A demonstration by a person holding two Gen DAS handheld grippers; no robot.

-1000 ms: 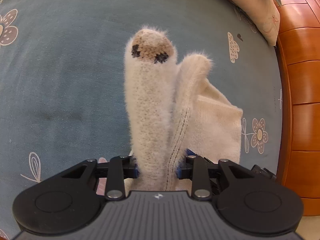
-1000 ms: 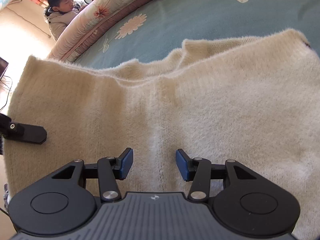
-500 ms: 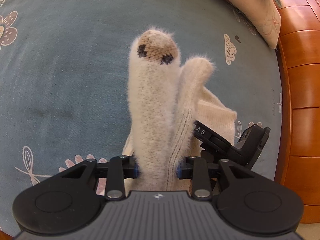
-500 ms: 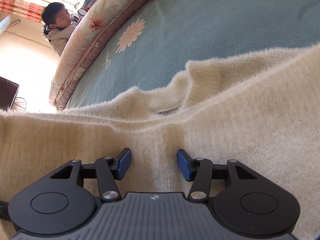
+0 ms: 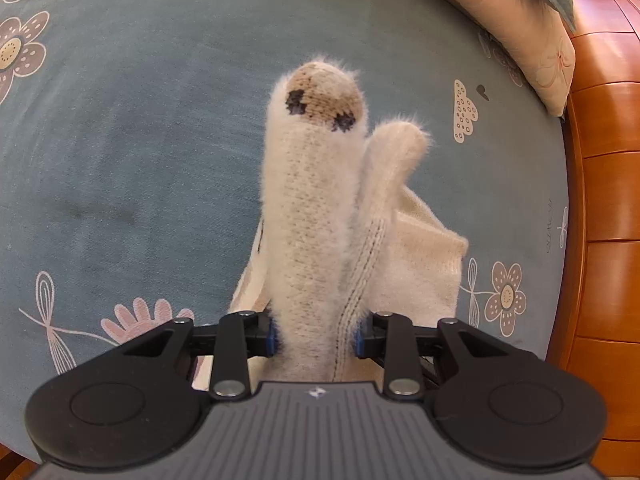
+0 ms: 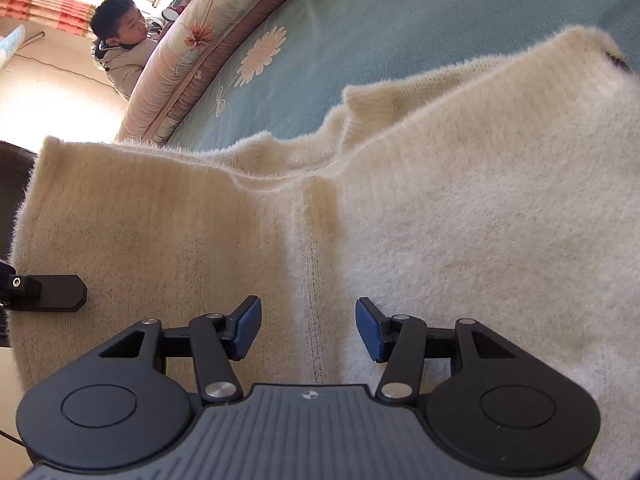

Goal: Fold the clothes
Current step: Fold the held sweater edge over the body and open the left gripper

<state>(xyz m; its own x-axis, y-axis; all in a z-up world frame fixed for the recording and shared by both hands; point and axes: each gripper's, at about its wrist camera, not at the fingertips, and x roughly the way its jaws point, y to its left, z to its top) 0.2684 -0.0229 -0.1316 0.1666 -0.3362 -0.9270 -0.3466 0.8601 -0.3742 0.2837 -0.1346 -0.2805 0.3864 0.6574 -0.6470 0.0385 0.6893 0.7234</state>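
Showing: a cream knitted sweater (image 6: 460, 208) spread on a blue flowered bedspread (image 5: 140, 140), with one part of it gathered and lifted.
Left gripper (image 5: 316, 336): jaws clamped on a bunched fold of the sweater (image 5: 312, 220) — the fold rises from between the pads as two fuzzy ridges, the taller one ending in a brown patch with dark marks.
Right gripper (image 6: 308, 328): jaws apart and just widened, nothing pressed between the pads; they hover over the flat knit.
Key relation: a vertical seam (image 6: 312, 272) in the knit runs straight out from the gap between the right jaws, its long axis in line with the direction the gripper points.
Sweater edge: the far border (image 6: 280, 168) lies ahead of the right jaws, well apart from them.
Nearer hand: the right gripper is nearer the seam — the left is occupied by its held fold.
Judgement: closing on the seam would likely need only a descent.
Background: a quilt roll (image 6: 208, 52) and a seated person (image 6: 120, 52) beyond the bed.
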